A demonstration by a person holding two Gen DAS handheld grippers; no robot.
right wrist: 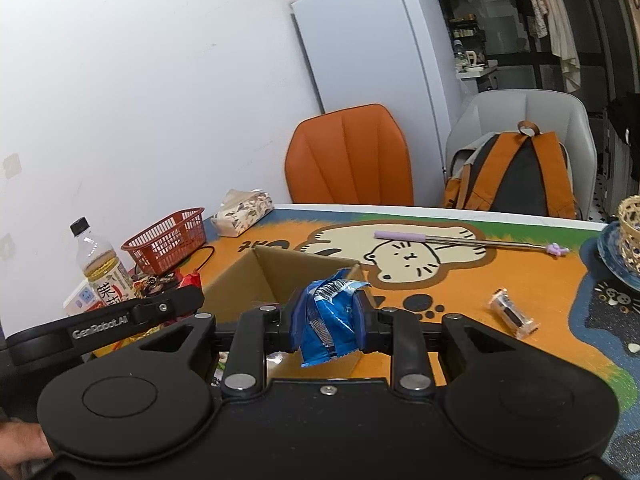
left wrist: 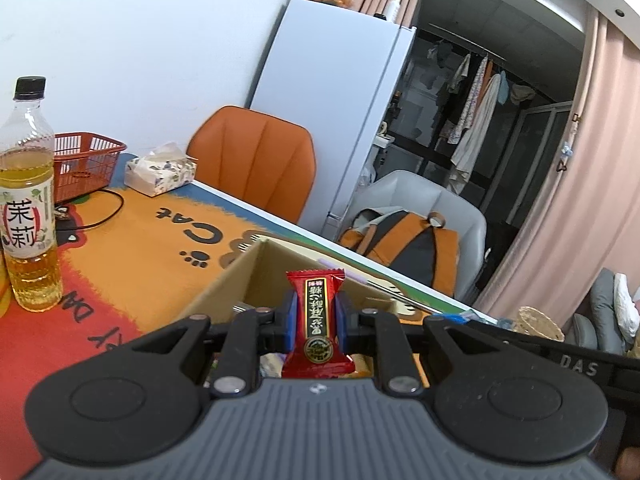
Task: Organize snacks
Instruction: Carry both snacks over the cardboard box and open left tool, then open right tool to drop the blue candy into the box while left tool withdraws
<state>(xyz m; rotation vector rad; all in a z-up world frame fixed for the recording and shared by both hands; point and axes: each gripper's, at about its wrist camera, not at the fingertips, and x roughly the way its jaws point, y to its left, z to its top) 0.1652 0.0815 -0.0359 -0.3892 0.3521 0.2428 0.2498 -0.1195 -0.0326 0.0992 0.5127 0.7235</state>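
Observation:
My left gripper [left wrist: 316,316] is shut on a red snack packet [left wrist: 318,320] and holds it upright over the open cardboard box [left wrist: 224,284]. My right gripper [right wrist: 326,316] is shut on a crumpled blue snack packet [right wrist: 326,316], also above the cardboard box [right wrist: 240,280]. Several snacks lie inside the box, mostly hidden by the grippers. A small clear-wrapped snack [right wrist: 514,314] lies on the table mat to the right of the box. The left gripper's arm [right wrist: 104,322] shows at the left of the right wrist view.
A tea bottle [left wrist: 28,200], a red basket [left wrist: 86,164] and a tissue pack [left wrist: 160,170] stand at the table's far left. A purple stick [right wrist: 460,240] and a woven basket on a blue plate [right wrist: 628,236] lie right. An orange chair [right wrist: 350,156] and a grey chair with backpack [right wrist: 520,164] stand behind the table.

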